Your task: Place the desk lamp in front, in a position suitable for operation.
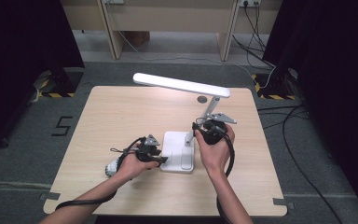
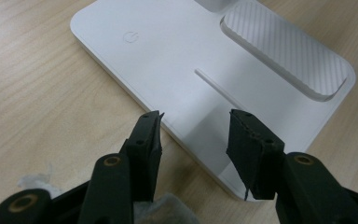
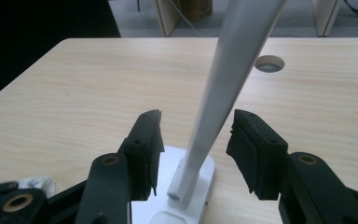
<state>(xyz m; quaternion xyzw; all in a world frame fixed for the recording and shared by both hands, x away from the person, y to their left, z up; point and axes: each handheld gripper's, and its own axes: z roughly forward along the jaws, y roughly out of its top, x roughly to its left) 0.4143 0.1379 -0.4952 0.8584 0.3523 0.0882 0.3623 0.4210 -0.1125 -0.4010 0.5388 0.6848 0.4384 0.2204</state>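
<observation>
A white desk lamp (image 1: 182,116) stands near the middle of the wooden table (image 1: 121,116), its flat base (image 2: 205,88) toward the person and its long head stretched out leftward above the tabletop. The left gripper (image 2: 195,128) sits just at the base's near edge, its 2 jaws spread wide with the corner of the base between them, not touching that I can see. The right gripper (image 3: 196,128) is up at the slanted stem (image 3: 223,88), jaws wide on either side of it, with a gap on both sides. A crumpled white wad (image 1: 112,168) is tucked by the left hand (image 1: 130,165). The base carries a ribbed, recessed tray (image 2: 284,56), and a power symbol (image 2: 131,36). The table has a round cable hole (image 3: 269,63); around it lie grey carpet, black curtains and loose cables.
</observation>
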